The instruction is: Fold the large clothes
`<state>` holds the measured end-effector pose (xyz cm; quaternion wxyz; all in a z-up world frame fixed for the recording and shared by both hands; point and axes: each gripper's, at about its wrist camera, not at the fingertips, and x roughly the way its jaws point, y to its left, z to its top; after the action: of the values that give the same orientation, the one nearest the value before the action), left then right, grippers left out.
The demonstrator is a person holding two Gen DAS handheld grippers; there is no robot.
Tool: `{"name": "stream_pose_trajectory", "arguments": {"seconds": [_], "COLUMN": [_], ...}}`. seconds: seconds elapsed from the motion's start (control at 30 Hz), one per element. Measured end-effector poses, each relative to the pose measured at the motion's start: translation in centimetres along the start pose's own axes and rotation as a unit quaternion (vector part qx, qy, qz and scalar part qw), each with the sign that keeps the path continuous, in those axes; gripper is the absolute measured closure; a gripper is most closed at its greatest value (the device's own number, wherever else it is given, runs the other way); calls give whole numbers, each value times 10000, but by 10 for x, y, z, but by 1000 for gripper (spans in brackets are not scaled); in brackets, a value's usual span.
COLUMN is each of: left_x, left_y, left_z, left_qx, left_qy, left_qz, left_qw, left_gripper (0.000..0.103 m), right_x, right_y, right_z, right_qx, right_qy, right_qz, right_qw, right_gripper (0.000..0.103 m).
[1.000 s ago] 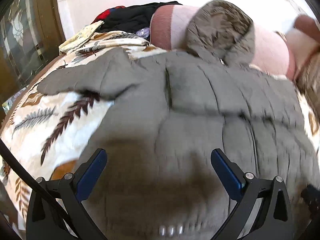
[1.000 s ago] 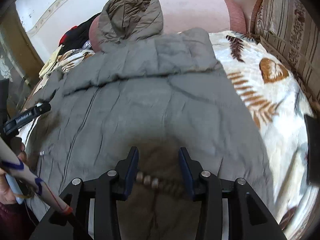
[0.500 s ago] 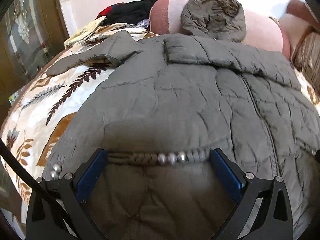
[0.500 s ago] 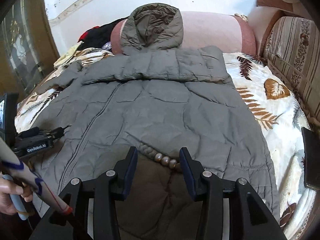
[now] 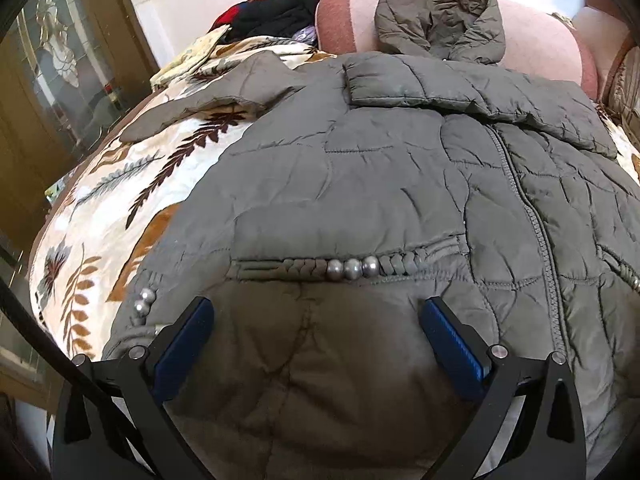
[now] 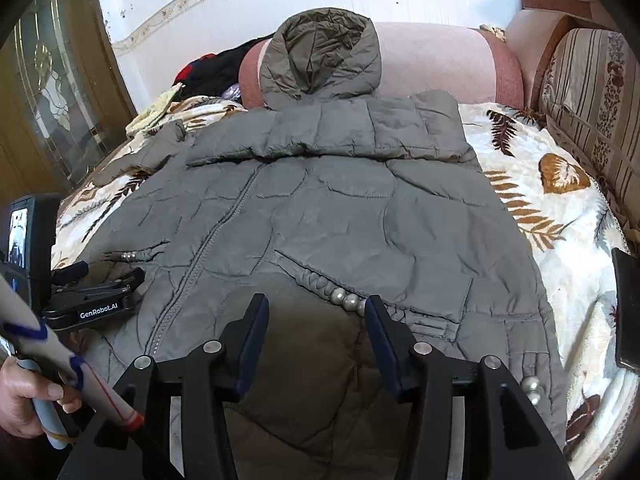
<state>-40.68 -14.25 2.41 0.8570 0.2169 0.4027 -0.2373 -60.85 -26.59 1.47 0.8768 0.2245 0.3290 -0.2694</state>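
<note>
A large grey quilted hooded jacket (image 5: 400,184) lies front-up on a leaf-patterned blanket (image 5: 104,216), with its hood (image 5: 440,12) resting on a pink bolster (image 5: 532,44). Its sleeves are folded across the chest. My left gripper (image 5: 316,340) is wide open and empty above the jacket's lower left part, near a pocket trimmed with silver beads (image 5: 352,268). My right gripper (image 6: 312,328) is open and empty above the jacket (image 6: 320,208) near its lower right pocket beads (image 6: 348,300). The left gripper also shows in the right wrist view (image 6: 96,292).
A pile of dark and red clothes (image 5: 280,12) lies at the bed's far left. A striped cushion (image 6: 592,112) stands on the right. A glass-panelled wooden door (image 5: 60,72) is on the left. A dark flat object (image 6: 626,308) lies at the bed's right edge.
Both grippers have pulled back toward the jacket's hem and risen, so more of the jacket shows. The pocket beads have moved from between the fingers to beyond them.
</note>
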Motion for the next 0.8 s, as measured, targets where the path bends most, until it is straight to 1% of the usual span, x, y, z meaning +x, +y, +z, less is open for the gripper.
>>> {"name": "stream_pose_trajectory", "arguments": {"seconds": [0.17,0.37,0.57,0.8], "left_x": [-13,-20,-20,-27], "left_y": [-2,-7,-8,-10], "left_z": [-5,-12,-13,-12], "left_qx": [-81,9,5,43], "left_qy": [62,105,195,124], "left_qz": [-32,-61,-96,-176], "left_qw": [9999,9999,9998,9998], "left_gripper": [0,0,0,0], "right_x": [-7,-10,-4,-3], "right_y": [-4,-5,-2,-2], "right_z": [-2,-5,-8,-10], "right_qx": [59,88,-11,-11], "right_qy": [-21,6,143,165], "right_qz": [74,156,88,27], "right_qw": [10000,9998,9999,9999], "right_gripper": [45,45,45,45]}}
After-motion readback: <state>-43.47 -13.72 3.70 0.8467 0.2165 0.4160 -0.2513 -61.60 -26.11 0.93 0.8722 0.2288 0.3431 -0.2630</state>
